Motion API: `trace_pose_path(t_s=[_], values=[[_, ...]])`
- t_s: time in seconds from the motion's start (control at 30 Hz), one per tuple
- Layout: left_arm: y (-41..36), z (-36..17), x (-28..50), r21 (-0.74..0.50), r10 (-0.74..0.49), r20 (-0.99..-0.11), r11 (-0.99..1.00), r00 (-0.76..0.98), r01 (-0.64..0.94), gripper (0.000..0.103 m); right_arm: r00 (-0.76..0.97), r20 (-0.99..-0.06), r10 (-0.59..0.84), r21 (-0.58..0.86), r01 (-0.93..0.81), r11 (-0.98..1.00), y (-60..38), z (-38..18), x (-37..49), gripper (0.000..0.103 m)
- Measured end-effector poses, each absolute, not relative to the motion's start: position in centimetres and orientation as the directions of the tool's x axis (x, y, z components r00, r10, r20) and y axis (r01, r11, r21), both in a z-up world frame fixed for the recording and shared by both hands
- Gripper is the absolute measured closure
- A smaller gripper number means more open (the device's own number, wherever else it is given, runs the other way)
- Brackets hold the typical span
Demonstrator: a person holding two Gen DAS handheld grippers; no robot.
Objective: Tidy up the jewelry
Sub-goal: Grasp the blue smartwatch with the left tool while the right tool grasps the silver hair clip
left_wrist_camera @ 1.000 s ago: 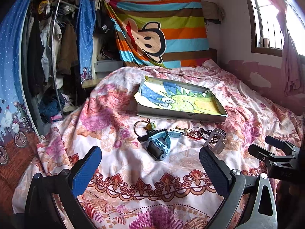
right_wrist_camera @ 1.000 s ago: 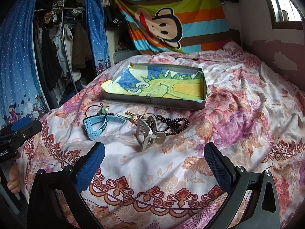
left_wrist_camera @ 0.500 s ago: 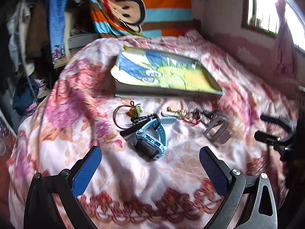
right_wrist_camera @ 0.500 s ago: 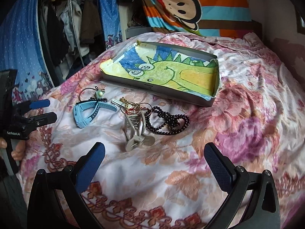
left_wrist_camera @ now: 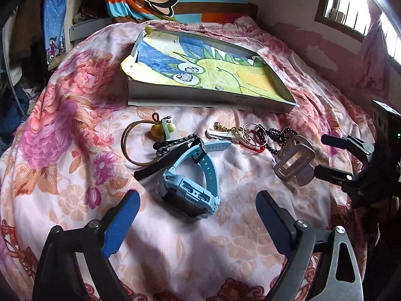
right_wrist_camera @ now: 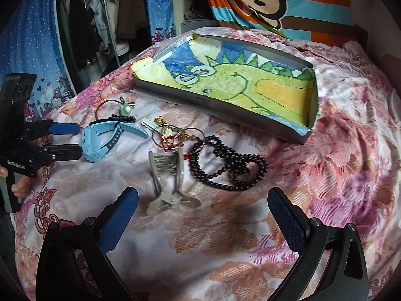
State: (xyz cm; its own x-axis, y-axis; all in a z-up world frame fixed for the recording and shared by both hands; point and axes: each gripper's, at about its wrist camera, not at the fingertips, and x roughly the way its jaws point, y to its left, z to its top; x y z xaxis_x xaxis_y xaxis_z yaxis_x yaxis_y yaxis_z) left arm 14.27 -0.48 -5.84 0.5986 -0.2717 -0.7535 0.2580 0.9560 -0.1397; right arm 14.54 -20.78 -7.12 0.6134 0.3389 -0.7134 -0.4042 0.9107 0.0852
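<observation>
A light blue watch [left_wrist_camera: 190, 193] lies on the flowered bedspread between the fingertips of my left gripper [left_wrist_camera: 196, 200]. Its jaws are closing and the pads stand clear of the watch. From the right wrist view, the left gripper [right_wrist_camera: 72, 139] sits at the watch [right_wrist_camera: 97, 140]. My right gripper [right_wrist_camera: 201, 195] is open just in front of a grey hair claw [right_wrist_camera: 168, 175], with nothing between its fingers. Next to the claw lie a black bead necklace [right_wrist_camera: 225, 168], thin rings with a gold chain [right_wrist_camera: 173, 133] and a hair tie [right_wrist_camera: 112, 107]. Behind them lies a shallow box [right_wrist_camera: 225, 105] lined with a dinosaur drawing.
The right gripper [left_wrist_camera: 323, 155] shows at the right edge of the left wrist view, next to the hair claw [left_wrist_camera: 293, 160]. Black hair pins [left_wrist_camera: 173, 145] lie by the watch strap. A clothes rack [right_wrist_camera: 87, 25] stands off the bed's left side; a window wall [left_wrist_camera: 351, 37] on the right.
Both grippers have moved forward and tilted down toward the jewelry. The watch now sits between the left fingertips, which have narrowed a little. The hair claw is closer to the right gripper.
</observation>
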Motion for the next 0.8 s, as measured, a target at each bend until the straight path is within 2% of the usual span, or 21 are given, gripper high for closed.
trace_pose_path(t_s=[0.1, 0.23, 0.37, 0.4, 0.47, 0.53, 0.8], values=[[-0.9, -6.0, 14.7, -0.127, -0.272, -0.757, 0.953, 0.594, 0.275, 0.020, 0.597, -0.713, 0.368, 0.089, -0.443, 0.892, -19.7, -7.3, 14.7, 0.008], [-1.1, -6.5, 15.3, -0.131, -0.279, -0.770, 0.949, 0.574, 0.286, 0.027, 0.562, -0.728, 0.394, 0.097, -0.484, 0.870, -18.7, -7.9, 15.4, 0.025], [-1.0, -6.9, 15.7, -0.133, -0.273, -0.777, 0.952, 0.567, 0.275, 0.029, 0.524, -0.743, 0.416, 0.122, -0.505, 0.855, -18.3, -8.5, 15.8, 0.043], [-0.9, -7.0, 15.8, -0.134, -0.272, -0.778, 0.953, 0.566, 0.273, 0.030, 0.520, -0.745, 0.417, 0.126, -0.504, 0.854, -18.3, -8.7, 15.8, 0.045], [-0.9, -7.3, 15.9, -0.126, -0.256, -0.789, 0.957, 0.559, 0.261, 0.034, 0.514, -0.750, 0.417, 0.132, -0.502, 0.855, -18.4, -8.9, 15.8, 0.051], [-1.0, -7.8, 16.1, -0.108, -0.231, -0.805, 0.963, 0.546, 0.248, 0.043, 0.507, -0.756, 0.415, 0.137, -0.497, 0.857, -18.4, -9.2, 15.9, 0.056], [-1.1, -8.2, 15.8, -0.098, -0.218, -0.806, 0.966, 0.550, 0.239, 0.047, 0.518, -0.752, 0.407, 0.123, -0.496, 0.860, -18.2, -9.6, 15.6, 0.058]])
